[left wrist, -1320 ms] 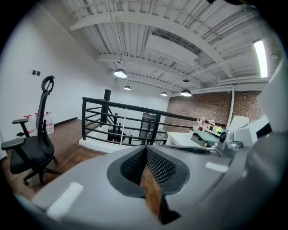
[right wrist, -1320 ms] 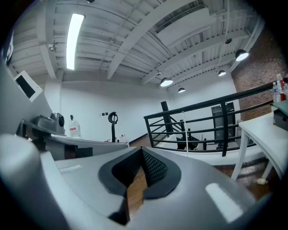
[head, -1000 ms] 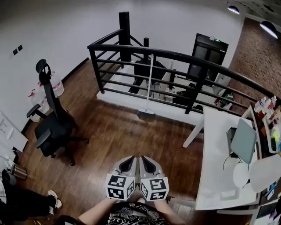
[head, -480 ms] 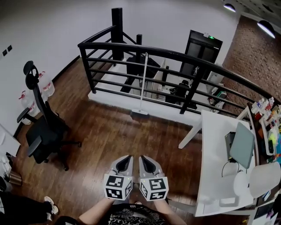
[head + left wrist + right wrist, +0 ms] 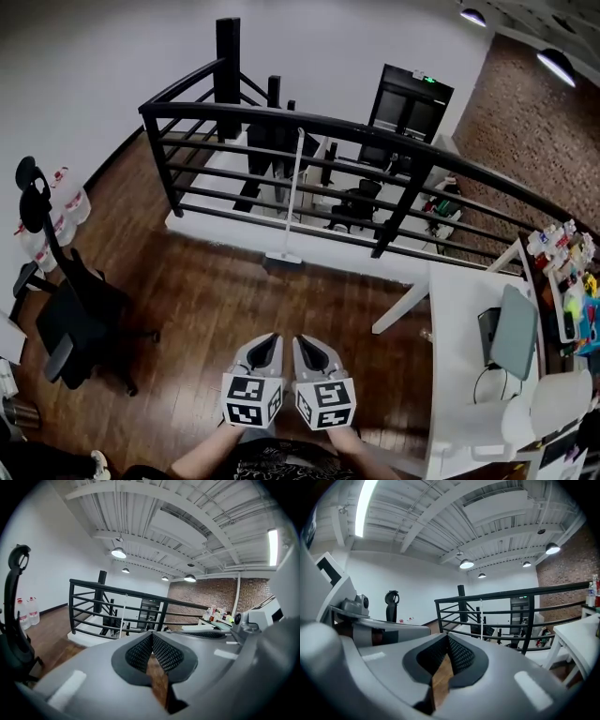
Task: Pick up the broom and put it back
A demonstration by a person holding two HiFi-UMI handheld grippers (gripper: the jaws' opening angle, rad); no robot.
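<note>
Floor: dark glossy wood planks, stretching under and ahead of the left gripper and right gripper.

Railing: black metal with a curved top rail and horizontal bars. It is running across the view ahead of both grippers, well apart from them.

Table: smooth white flat top, standing ahead and to the right of the right gripper. It is carrying a grey slab; screen or laptop, cannot tell.

Chair: black office type with a looped headrest, standing well to the left of the left gripper.

Broom: thin pale straight handle with a flat pale head resting on the floor. It is leaning nearly upright against the railing, straight ahead of the gap between the grippers. It is well apart from them, with bare floor between.

Jugs: clear with red caps, standing by the white wall far left, beyond the chair. Fill level cannot be told.

Bottles: small and mixed, crowding a rack far to the right. They are too small to tell apart.

Grippers: grey smooth shells with black-and-white marker cubes at the rear, lying side by side and pointing at the broom. In the left gripper view the black mesh pads are meeting, nothing between. In the right gripper view the pads are likewise pressing together, empty.
</note>
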